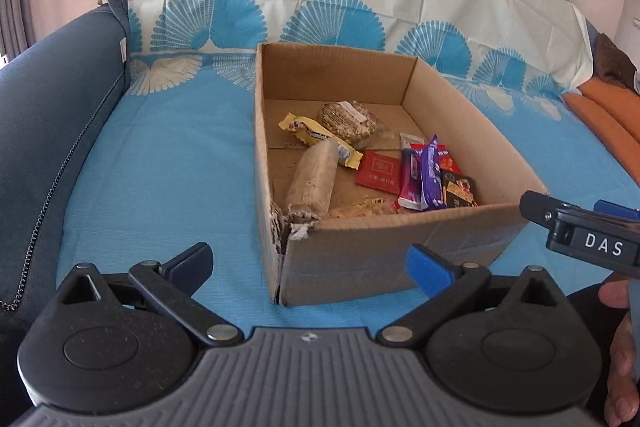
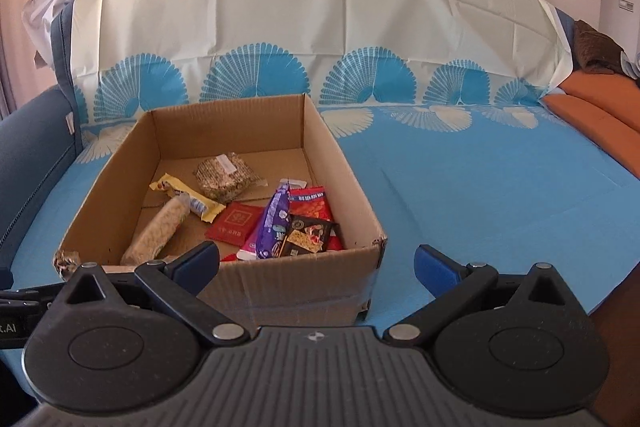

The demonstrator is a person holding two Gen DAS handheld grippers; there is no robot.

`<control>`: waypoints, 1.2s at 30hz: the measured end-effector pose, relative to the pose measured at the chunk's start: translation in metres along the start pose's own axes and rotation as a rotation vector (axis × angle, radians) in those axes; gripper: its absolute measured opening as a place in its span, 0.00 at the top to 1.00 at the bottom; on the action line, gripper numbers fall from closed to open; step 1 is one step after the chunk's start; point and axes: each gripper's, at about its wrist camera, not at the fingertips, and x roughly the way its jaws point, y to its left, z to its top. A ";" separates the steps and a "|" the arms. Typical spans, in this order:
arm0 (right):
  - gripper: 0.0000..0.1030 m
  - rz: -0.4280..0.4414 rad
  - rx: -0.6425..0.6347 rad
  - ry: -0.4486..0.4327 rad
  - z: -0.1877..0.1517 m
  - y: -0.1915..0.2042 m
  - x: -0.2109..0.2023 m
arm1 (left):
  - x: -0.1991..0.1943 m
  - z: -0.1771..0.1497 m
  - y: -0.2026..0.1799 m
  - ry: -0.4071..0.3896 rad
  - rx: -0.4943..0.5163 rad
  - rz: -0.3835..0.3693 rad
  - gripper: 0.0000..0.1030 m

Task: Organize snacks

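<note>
An open cardboard box [image 1: 400,239] [image 2: 300,279] sits on a blue cloth. Inside lie several snacks: a yellow bar [image 1: 316,139], a seed-cracker pack [image 1: 352,121], a beige roll pack [image 1: 314,179], a red packet [image 1: 378,173], a purple wrapper [image 2: 274,223] and a dark packet [image 2: 308,235]. My left gripper [image 1: 308,265] is open and empty just in front of the box's near wall. My right gripper [image 2: 316,265] is also open and empty before the box's near right corner. In the left wrist view it shows at the right edge [image 1: 576,211].
The blue cloth [image 2: 480,195] covers a sofa seat and its backrest. A dark blue armrest [image 1: 52,115] stands left and an orange cushion [image 2: 592,107] right. The box's near left corner [image 1: 292,227] is torn. A hand [image 1: 620,347] holds the right gripper.
</note>
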 end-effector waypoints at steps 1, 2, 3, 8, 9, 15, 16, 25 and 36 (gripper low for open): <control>0.00 0.003 0.000 0.001 -0.002 -0.001 0.001 | 0.001 -0.002 -0.002 0.004 0.000 -0.001 0.00; 0.00 0.013 0.005 0.000 -0.004 -0.002 0.004 | 0.001 -0.004 -0.002 0.004 -0.004 -0.005 0.00; 0.00 0.022 0.014 0.003 -0.005 -0.003 0.007 | 0.001 -0.007 -0.003 -0.001 -0.006 -0.009 0.00; 0.00 0.050 0.019 0.005 -0.002 0.002 0.014 | 0.002 -0.011 -0.001 -0.018 -0.026 0.006 0.00; 0.00 0.051 0.014 0.010 -0.002 0.003 0.016 | 0.002 -0.011 0.001 -0.022 -0.033 0.008 0.00; 0.01 0.041 -0.033 -0.011 -0.003 0.010 0.019 | 0.004 -0.010 0.009 -0.034 -0.052 0.021 0.00; 0.01 0.039 -0.039 -0.015 -0.004 0.011 0.019 | 0.004 -0.011 0.009 -0.035 -0.054 0.020 0.00; 0.01 0.039 -0.057 -0.035 -0.006 0.013 0.017 | 0.002 -0.012 0.008 -0.041 -0.051 0.017 0.00; 0.01 0.052 -0.081 -0.047 -0.006 0.018 0.014 | -0.001 -0.013 0.006 -0.052 -0.041 0.024 0.00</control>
